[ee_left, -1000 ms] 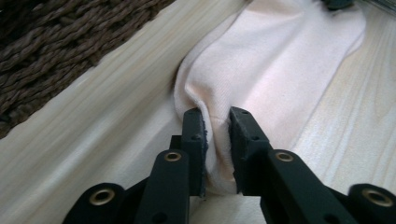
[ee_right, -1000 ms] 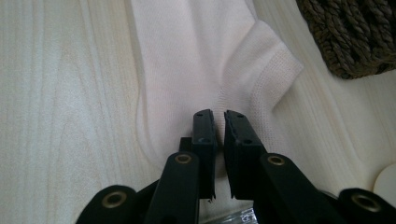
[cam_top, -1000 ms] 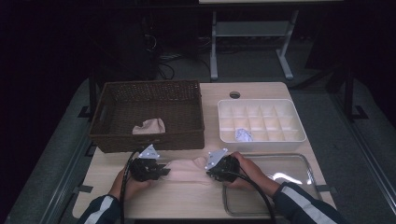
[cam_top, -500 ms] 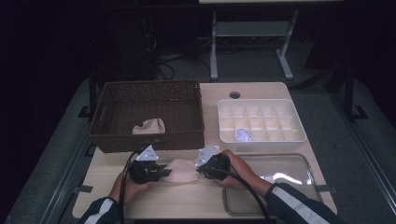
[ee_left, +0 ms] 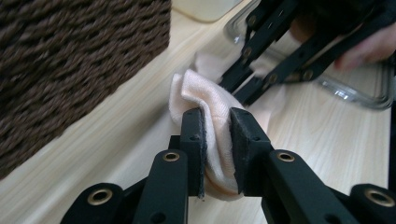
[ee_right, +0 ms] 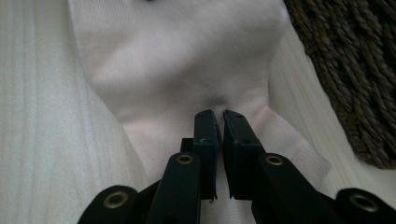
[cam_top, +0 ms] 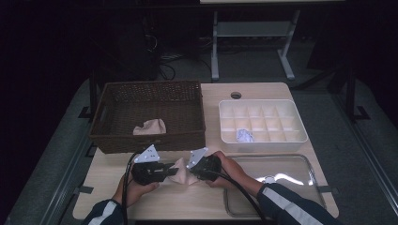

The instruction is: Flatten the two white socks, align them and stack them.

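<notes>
1. Two grippers are on one pale pink sock point(cam_top: 180, 169) on the bench point(cam_top: 155, 201), just in front of the basket point(cam_top: 187, 138).
2. My left gripper point(ee_left: 217, 128) has its fingers closed on a thick fold of the sock, with cloth bulging up between the pads.
3. My right gripper point(ee_right: 216, 122) has its fingers nearly together, pinching a thin layer at the sock's other side.
4. Progress, as I judge it: the sock is gathered between both grips, half bunched, so the folding or rolling is under way and not finished.
5. Left to do, I judge: finish the fold and put the sock in the tray point(cam_top: 300, 133), then deal with the sock that waits in the basket.
6. Count of socks: two pink ones, the one I hold and another point(cam_top: 150, 126) lying in the basket.
7. One white crumpled bundle point(cam_top: 244, 136) sits in a front compartment of the tray; I cannot tell what it is.
8. One basket, one divided tray, one metal pan point(cam_top: 309, 187) at my right; the pan looks bare.
</notes>
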Available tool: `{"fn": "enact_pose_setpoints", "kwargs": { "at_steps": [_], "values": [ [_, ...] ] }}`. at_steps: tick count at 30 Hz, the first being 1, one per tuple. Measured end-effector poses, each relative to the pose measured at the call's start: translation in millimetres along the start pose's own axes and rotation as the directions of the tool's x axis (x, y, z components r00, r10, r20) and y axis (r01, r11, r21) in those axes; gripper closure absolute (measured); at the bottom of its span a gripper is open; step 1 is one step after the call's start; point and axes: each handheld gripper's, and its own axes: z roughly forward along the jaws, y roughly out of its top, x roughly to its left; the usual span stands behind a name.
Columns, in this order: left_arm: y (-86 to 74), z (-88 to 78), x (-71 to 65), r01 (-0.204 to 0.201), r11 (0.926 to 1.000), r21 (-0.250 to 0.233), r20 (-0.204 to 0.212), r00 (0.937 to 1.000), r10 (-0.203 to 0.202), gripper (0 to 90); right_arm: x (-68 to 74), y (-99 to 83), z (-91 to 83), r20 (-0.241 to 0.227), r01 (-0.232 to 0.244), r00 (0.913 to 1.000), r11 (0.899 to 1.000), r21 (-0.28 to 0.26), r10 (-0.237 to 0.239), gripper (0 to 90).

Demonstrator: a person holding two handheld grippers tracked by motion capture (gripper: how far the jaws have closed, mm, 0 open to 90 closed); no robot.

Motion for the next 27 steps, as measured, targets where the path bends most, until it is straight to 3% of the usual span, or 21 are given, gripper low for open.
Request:
{"fn": "enact_pose_setpoints", "kwargs": {
  "at_steps": [6, 9, 10, 13, 14, 16, 19, 20, 21, 27],
  "values": [
    [2.7, 5.5, -3.0, -0.005, 1.0000, 0.004, 0.008, 1.0000, 0.005, 75.1, 1.9, 3.4, -0.5, -0.019, 0.013, 0.9997, 0.999, -0.039, -0.014, 71.8],
    [1.6, 4.7, -2.2, -0.002, 0.9999, 0.012, -0.007, 1.0000, 0.002, 74.2, -4.9, 1.0, -18.1, -0.035, 0.003, 0.9994, 0.996, -0.087, -0.006, 68.1],
    [1.3, 4.4, -1.7, 0.004, 0.9999, 0.013, -0.009, 1.0000, -0.003, 73.5, -7.5, -0.3, -26.1, -0.041, -0.027, 0.9989, 0.994, -0.104, 0.022, 68.2],
    [1.7, 5.9, -1.9, -0.001, 0.9998, 0.019, -0.012, 0.9999, 0.001, 73.8, -18.3, -7.5, -47.8, -0.023, -0.051, 0.9986, 0.991, -0.124, 0.048, 70.4],
    [2.0, 6.7, -2.3, 0.000, 0.9998, 0.021, -0.011, 0.9999, 0.001, 73.8, -19.7, -11.1, -51.8, -0.025, -0.062, 0.9979, 0.992, -0.114, 0.060, 70.8],
    [3.3, 8.3, -3.3, -0.009, 0.9996, 0.027, -0.014, 0.9999, 0.009, 73.9, -20.7, -20.2, -54.2, 0.010, -0.042, 0.9990, 0.997, -0.065, 0.043, 71.5],
    [6.5, 11.3, -3.1, -0.017, 0.9993, 0.033, -0.016, 0.9997, 0.018, 73.8, -23.9, -33.2, -49.8, 0.005, -0.061, 0.9981, 0.998, 0.000, 0.061, 70.4],
    [6.5, 11.3, -3.1, -0.017, 0.9993, 0.033, -0.016, 0.9997, 0.018, 73.7, -23.9, -33.2, -49.8, 0.005, -0.061, 0.9981, 0.998, 0.000, 0.061, 70.4],
    [9.4, 15.7, -3.7, -0.028, 0.9986, 0.044, -0.014, 0.9995, 0.029, 73.6, -26.4, -39.8, -47.9, -0.029, -0.081, 0.9963, 0.997, 0.020, 0.081, 70.3],
    [19.5, 36.9, -9.6, -0.078, 0.9929, 0.090, -0.001, 0.9969, 0.078, 72.6, -23.4, -42.5, -35.8, -0.020, -0.072, 0.9971, 0.996, 0.056, 0.073, 71.0]
  ]
}}
